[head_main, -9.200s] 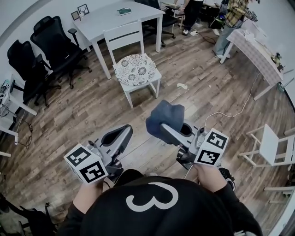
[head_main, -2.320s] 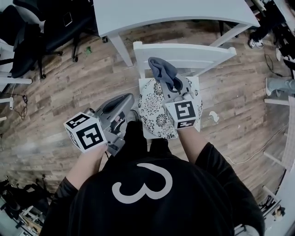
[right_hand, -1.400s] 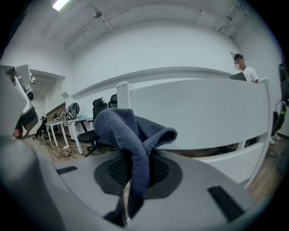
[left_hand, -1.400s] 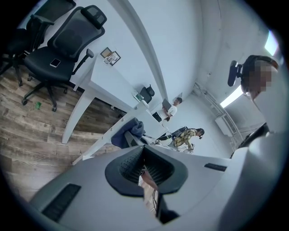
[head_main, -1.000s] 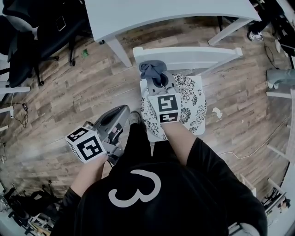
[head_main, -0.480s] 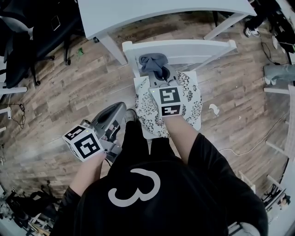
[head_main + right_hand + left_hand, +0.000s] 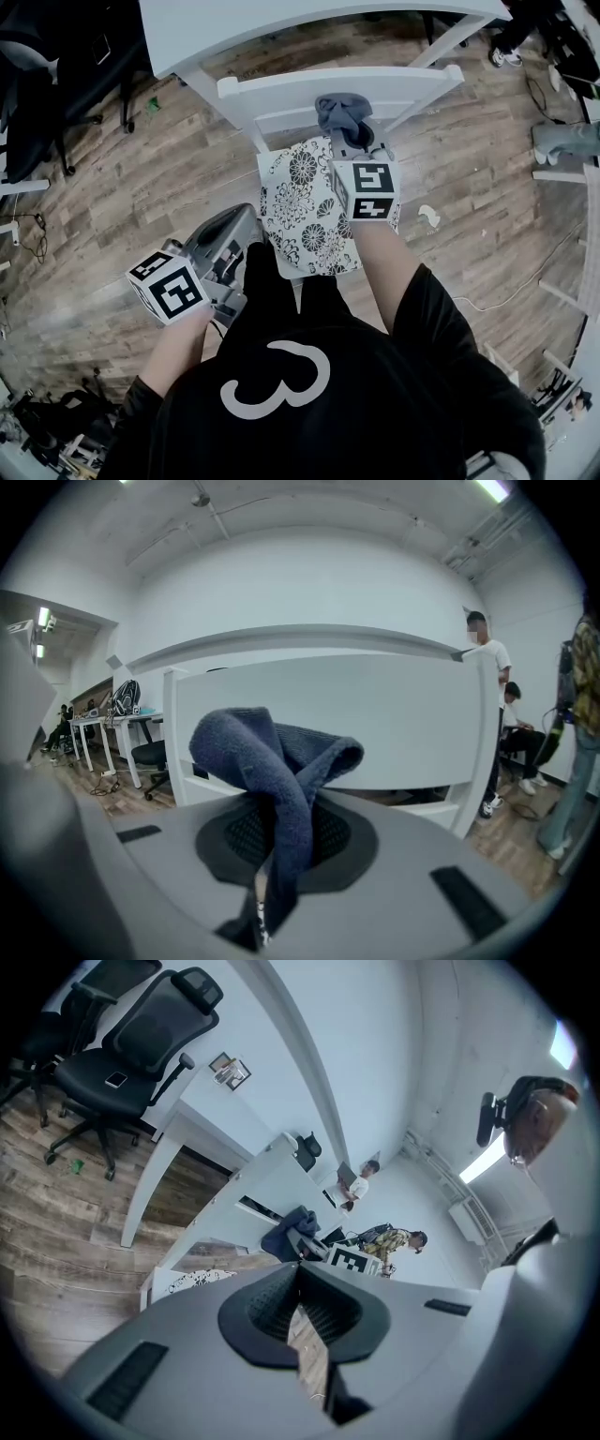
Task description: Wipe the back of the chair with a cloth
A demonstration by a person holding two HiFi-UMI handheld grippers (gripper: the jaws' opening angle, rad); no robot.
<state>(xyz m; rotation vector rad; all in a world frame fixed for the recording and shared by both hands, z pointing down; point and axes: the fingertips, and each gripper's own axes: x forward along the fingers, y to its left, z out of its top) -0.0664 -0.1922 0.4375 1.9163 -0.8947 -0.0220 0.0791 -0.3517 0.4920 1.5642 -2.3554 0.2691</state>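
Brown wood-plank floor [image 7: 112, 187] spreads under everything here, well below both hand-held grippers. Straight ahead of the right hand-held gripper [image 7: 354, 142], past the chair, runs the long white worktop [image 7: 281, 23]. Off to the far left of the left hand-held gripper [image 7: 230, 225] stand black mesh office chairs [image 7: 141, 1035] on castors.

Now the white wooden chair [image 7: 281, 89]: its flat back rail fills the right gripper view, dead ahead of the jaws and close. Under the right hand-held gripper lies the black-and-white floral seat cushion [image 7: 300, 206], covering the chair seat.

The right hand-held gripper is clamped tight on a blue-grey fleece cloth [image 7: 343, 114]. One strip of it runs down between the jaws, and the rest bunches up in a loose loop [image 7: 272, 752] above them. From the head view the bundle sits right at the chair back, between the top rail and the slat beneath. Whether fabric actually touches wood, I cannot tell.

The left hand-held gripper [image 7: 302, 1312] hangs low beside the seat's left edge, well apart from the chair back. Its dark pads are closed together with nothing between them, just a sliver of floor showing through
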